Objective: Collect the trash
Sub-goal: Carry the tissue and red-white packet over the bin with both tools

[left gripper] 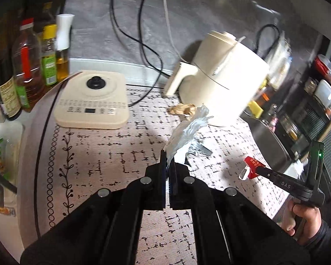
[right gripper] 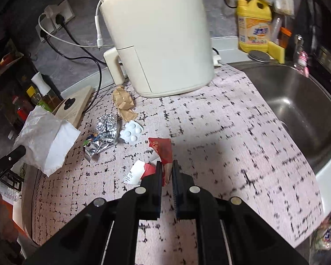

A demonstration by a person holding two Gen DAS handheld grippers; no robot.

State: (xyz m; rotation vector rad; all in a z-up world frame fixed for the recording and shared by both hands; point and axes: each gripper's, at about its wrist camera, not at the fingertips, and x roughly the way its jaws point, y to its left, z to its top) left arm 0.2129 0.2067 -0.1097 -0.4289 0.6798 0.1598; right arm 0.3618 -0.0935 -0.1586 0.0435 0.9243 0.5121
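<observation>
The left tongs (left gripper: 169,165) are clamped on a crumpled white plastic bag (left gripper: 188,130), which is lifted off the table (left gripper: 112,154); in the right wrist view the same bag (right gripper: 47,137) hangs at the left, above the edge of the pale mat printed with black dashes (right gripper: 220,137). The right tongs (right gripper: 166,172) are closed on a red foil wrapper (right gripper: 162,149), whose white-and-red end (right gripper: 138,172) sticks out to the left of the fingers; from the left wrist view the wrapper (left gripper: 251,167) is pinched at the tip of the right tongs (left gripper: 261,170), raised over the mat.

More litter lies on the mat: a crumpled silver foil packet (right gripper: 103,132), a white blister sheet of round pills (right gripper: 131,131) just beside it, and a creased brown paper scrap (right gripper: 123,103) near the base of the cream-coloured air fryer (right gripper: 161,37). A stainless steel sink (right gripper: 298,101) sits to the right, with a yellow dish soap bottle (right gripper: 253,24) behind it.
</observation>
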